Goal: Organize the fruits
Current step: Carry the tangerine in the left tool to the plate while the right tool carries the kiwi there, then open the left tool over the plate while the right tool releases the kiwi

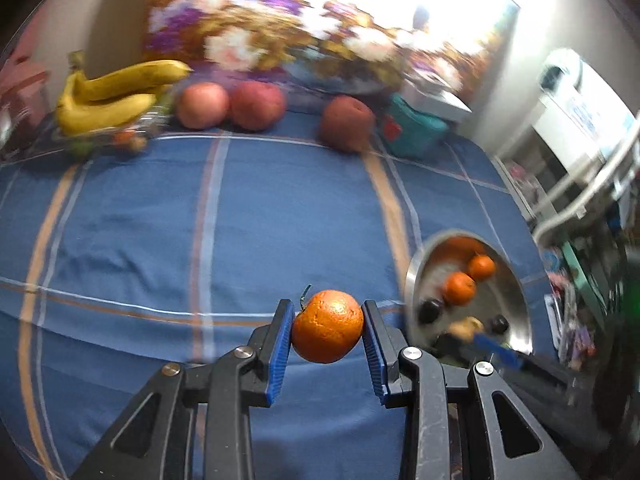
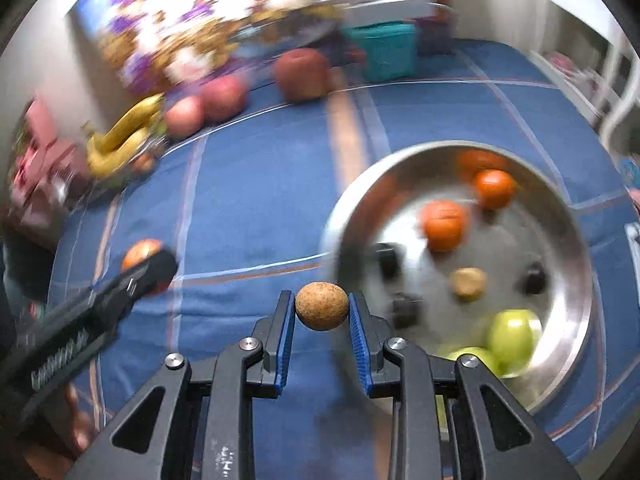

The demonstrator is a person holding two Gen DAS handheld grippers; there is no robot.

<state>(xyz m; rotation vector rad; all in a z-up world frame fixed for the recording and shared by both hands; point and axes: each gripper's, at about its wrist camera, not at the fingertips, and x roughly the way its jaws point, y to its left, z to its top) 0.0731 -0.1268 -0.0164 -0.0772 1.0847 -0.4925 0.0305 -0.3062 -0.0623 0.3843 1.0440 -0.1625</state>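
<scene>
My left gripper (image 1: 327, 326) is shut on an orange tangerine (image 1: 327, 326) above the blue plaid cloth (image 1: 160, 232). My right gripper (image 2: 322, 307) is shut on a small brown round fruit (image 2: 322, 306), just left of a steel bowl (image 2: 576, 240). The bowl holds two tangerines (image 2: 445, 225), two green apples (image 2: 514, 336), a brown fruit (image 2: 468, 283) and several dark fruits (image 2: 406, 309). The bowl also shows in the left wrist view (image 1: 516, 304). The left gripper with its tangerine appears at the left of the right wrist view (image 2: 144, 264).
Bananas (image 1: 108, 96) lie at the far left on a clear tray. Three red apples (image 1: 256, 105) sit along the back edge. A teal box (image 1: 416, 130) stands behind them at the right. A floral cloth (image 1: 280, 28) hangs at the back.
</scene>
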